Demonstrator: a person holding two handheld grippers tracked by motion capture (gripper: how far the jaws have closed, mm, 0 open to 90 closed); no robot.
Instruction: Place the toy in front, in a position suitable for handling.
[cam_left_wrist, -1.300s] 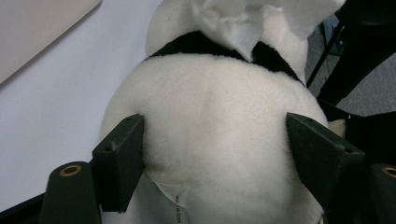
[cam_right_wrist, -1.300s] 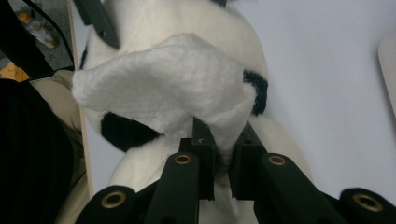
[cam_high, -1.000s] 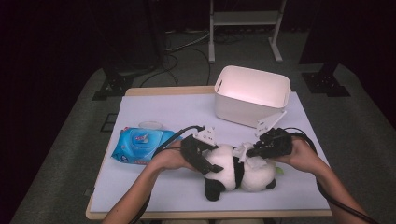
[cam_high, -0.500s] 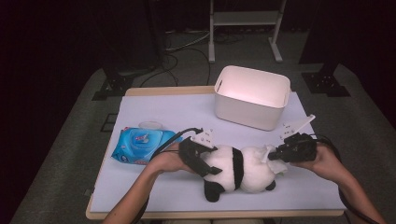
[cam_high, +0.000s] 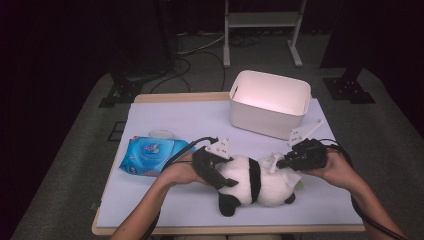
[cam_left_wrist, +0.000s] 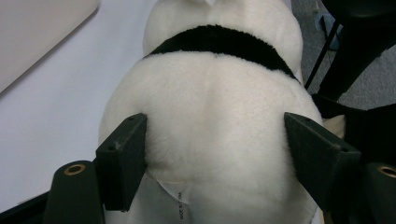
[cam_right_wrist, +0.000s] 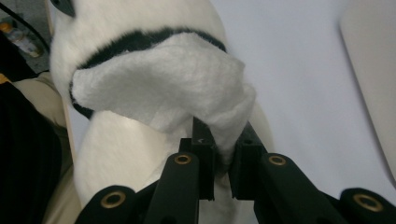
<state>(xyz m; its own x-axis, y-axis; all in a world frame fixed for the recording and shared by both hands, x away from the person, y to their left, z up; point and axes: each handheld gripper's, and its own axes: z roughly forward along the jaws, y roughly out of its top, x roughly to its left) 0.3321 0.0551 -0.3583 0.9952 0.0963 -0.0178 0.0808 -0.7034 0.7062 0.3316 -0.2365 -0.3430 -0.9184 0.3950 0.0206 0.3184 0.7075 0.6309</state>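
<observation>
Two grippers hold the panda (cam_high: 257, 182), which lies on the table (cam_high: 165, 117) in front of the bin (cam_high: 269, 102). Left gripper (cam_left_wrist: 217, 156) clamps its body with wide-set jaws; right gripper (cam_right_wrist: 223, 154) pinches a white flap, jaws nearly together. Wipes (cam_high: 150, 156) lie just left.

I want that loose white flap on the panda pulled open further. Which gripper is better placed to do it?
The right gripper. It is already shut on the white flap, so it likely only needs to pull. The left gripper clamps the plush panda by its body, steadying it.
</observation>
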